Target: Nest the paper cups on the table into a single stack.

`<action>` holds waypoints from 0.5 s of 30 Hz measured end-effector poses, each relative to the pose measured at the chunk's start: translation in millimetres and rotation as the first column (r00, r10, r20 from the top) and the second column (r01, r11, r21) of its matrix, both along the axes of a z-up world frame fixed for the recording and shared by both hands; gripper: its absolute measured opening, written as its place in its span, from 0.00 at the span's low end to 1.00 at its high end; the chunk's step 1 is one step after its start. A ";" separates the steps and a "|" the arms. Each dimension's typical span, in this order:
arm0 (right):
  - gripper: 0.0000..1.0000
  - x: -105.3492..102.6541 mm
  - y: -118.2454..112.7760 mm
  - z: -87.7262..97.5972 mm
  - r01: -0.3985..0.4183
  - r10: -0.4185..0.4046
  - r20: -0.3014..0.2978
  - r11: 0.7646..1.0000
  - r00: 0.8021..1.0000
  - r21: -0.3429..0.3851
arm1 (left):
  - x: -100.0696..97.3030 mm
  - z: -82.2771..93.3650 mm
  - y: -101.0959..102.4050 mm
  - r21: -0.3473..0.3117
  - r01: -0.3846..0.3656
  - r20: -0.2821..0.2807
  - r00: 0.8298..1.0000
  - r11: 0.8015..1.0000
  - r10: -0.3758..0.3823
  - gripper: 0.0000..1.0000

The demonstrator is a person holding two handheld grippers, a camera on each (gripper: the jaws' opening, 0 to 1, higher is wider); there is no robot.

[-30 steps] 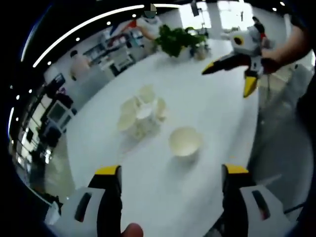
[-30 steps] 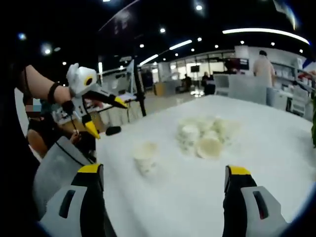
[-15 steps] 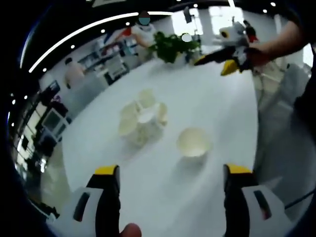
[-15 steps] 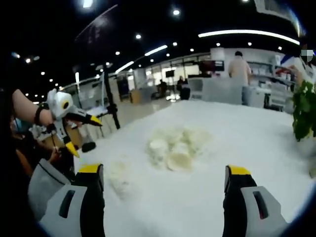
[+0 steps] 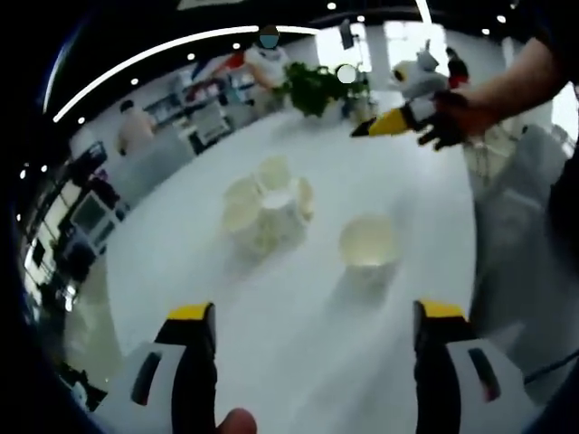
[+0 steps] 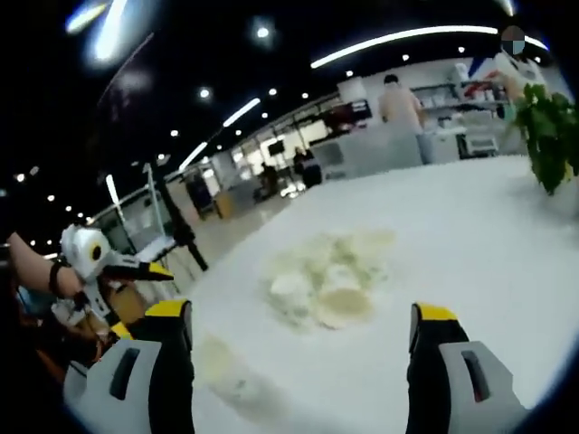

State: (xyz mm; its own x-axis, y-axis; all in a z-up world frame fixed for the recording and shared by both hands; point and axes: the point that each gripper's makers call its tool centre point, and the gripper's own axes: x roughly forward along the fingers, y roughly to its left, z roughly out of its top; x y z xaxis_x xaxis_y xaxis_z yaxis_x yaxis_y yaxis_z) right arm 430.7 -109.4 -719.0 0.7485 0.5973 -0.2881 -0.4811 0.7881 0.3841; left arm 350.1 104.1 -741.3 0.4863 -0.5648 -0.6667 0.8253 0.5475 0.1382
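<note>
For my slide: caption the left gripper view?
Open left gripper faces lone white paper cup beside clustered cups.

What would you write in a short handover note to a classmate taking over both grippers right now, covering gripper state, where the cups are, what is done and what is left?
Left gripper: open, holding nothing, above the table.
Right gripper: open, holding nothing, raised over the table; it also shows in the left gripper view.
Cups: a cluster of cups lies together mid-table, some on their sides; one single cup stands upright, apart from the cluster and nearer the left gripper.
Done: no cup has been picked up; no single stack yet.
Left: probably start with the single cup, then nest the cluster cups one by one.
</note>
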 end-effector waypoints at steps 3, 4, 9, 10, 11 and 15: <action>0.92 9.7 2.2 -2.9 0.037 -0.036 -0.013 0.998 0.999 0.041 | -1.2 1.3 -2.8 -0.022 -0.008 -0.003 1.000 1.000 0.008 0.90; 0.90 13.0 3.4 -5.2 0.047 -0.046 -0.023 0.997 0.999 0.056 | -1.1 0.7 -3.5 -0.023 -0.006 -0.003 1.000 1.000 0.006 0.89; 0.78 23.9 10.1 -16.0 0.096 -0.086 -0.087 0.987 0.993 0.129 | 0.9 -0.9 -8.5 -0.030 -0.008 0.005 1.000 1.000 0.008 0.88; 0.76 27.3 10.8 -19.7 0.110 -0.096 -0.100 0.985 0.990 0.136 | 1.7 0.0 -9.4 -0.035 -0.013 0.008 1.000 0.999 0.013 0.89; 0.75 28.3 11.4 -21.2 0.111 -0.097 -0.107 0.984 0.989 0.137 | 2.8 0.9 -10.2 -0.040 -0.018 0.015 1.000 0.999 0.018 0.90; 0.68 42.1 14.7 -35.1 0.170 -0.135 -0.190 0.969 0.972 0.181 | 3.2 1.4 -11.6 -0.045 -0.029 0.024 0.999 0.999 0.030 0.90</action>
State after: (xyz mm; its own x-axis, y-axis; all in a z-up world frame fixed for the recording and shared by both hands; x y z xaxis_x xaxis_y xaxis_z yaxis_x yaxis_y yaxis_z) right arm 472.8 -94.6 -754.1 0.7835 0.5373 -0.3121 -0.2720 0.7482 0.6051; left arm 353.3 92.5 -739.8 0.5187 -0.5792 -0.6289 0.8056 0.5774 0.1326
